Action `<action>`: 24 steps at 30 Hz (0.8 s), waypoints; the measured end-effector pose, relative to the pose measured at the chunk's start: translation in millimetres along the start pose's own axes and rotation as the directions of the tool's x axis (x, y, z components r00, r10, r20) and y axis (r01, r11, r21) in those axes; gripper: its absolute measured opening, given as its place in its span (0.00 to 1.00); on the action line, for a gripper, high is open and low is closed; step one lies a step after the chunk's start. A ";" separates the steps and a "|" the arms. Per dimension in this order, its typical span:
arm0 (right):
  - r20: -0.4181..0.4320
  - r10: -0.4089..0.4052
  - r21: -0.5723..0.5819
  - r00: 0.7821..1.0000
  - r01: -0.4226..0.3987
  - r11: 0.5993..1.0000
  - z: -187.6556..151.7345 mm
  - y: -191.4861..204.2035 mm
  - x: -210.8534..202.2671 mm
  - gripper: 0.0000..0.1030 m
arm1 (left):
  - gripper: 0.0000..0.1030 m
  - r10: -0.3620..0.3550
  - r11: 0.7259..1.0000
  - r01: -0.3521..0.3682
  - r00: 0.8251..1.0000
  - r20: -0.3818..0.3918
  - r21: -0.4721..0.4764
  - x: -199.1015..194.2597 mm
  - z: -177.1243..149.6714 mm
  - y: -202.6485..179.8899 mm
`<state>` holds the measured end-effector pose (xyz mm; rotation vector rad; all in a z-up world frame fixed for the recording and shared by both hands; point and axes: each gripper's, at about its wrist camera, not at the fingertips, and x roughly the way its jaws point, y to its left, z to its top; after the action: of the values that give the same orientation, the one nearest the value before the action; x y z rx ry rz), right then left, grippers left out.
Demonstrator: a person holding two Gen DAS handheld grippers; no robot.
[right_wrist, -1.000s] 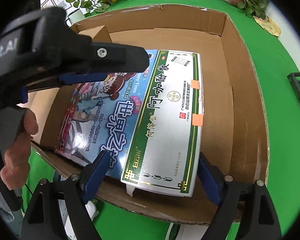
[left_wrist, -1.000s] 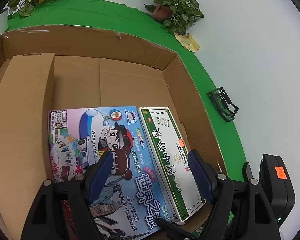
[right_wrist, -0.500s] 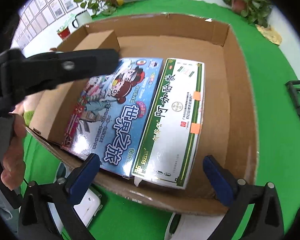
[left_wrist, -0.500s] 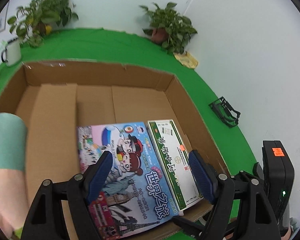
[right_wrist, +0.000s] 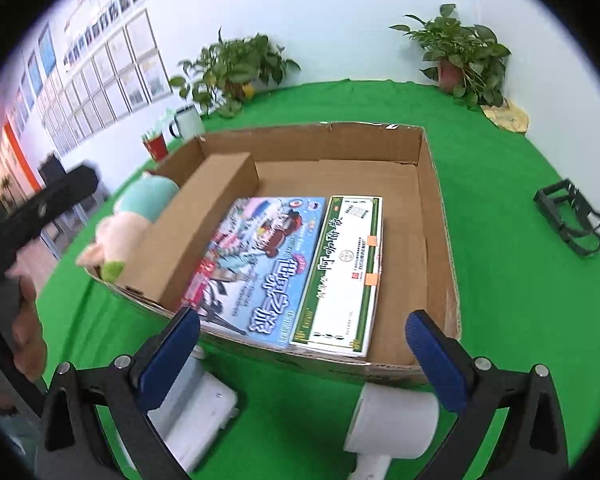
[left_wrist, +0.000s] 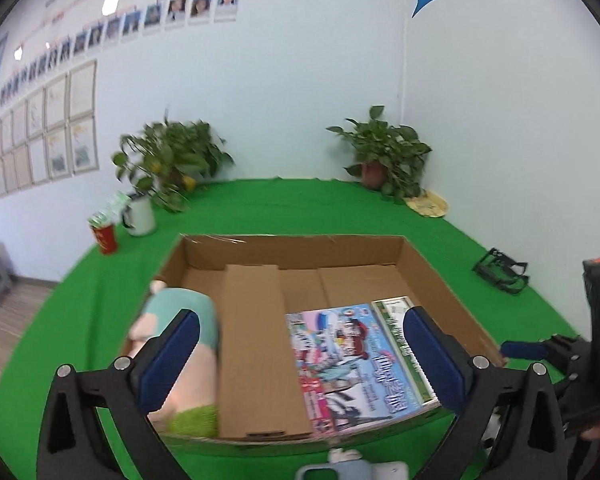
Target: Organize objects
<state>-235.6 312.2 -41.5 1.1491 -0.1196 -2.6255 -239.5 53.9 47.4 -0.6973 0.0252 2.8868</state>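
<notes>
- Right, cardboard box [right_wrist: 432,216] sits on the green table [right_wrist: 500,312]; stiff walls, probably light.
- Inside the box, against its left wall: plush toy [right_wrist: 140,216], soft, squashes; pinch mid-body.
- Inside, centre: colourful game box [right_wrist: 260,264], flat, rigid, glossy so likely slippery; take it by an edge.
- Inside, touching the game box's right side: green-white carton [right_wrist: 344,264], stiff, light; grip across the narrow width.
- Just outside the box's near wall: white device [right_wrist: 392,420], hard, smooth.
- Left gripper [left_wrist: 300,364] jaws opening, nothing between; right gripper [right_wrist: 300,356] spread wide, empty.
</notes>
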 end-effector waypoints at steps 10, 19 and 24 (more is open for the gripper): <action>0.131 -0.048 -0.017 0.990 0.051 0.999 -43.5 4.8 -34.1 0.99 | 1.00 0.061 0.998 -0.062 0.998 0.027 0.025 -61.6 -37.7 6.5; 0.018 -0.066 0.114 0.998 0.064 0.991 -130.1 -16.2 -47.1 0.99 | 1.00 -0.027 1.000 0.024 0.990 -0.137 -0.020 -83.3 -109.2 -11.3; -0.014 -0.069 0.085 0.998 0.069 0.994 -138.9 -12.3 -35.3 0.97 | 1.00 -0.230 0.973 0.213 0.936 -0.265 -0.094 -67.2 -125.3 -38.2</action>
<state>-113.9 338.4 -113.5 1.2155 -0.1951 -2.6980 -117.5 73.6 -32.8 -1.0361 -0.1045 2.5670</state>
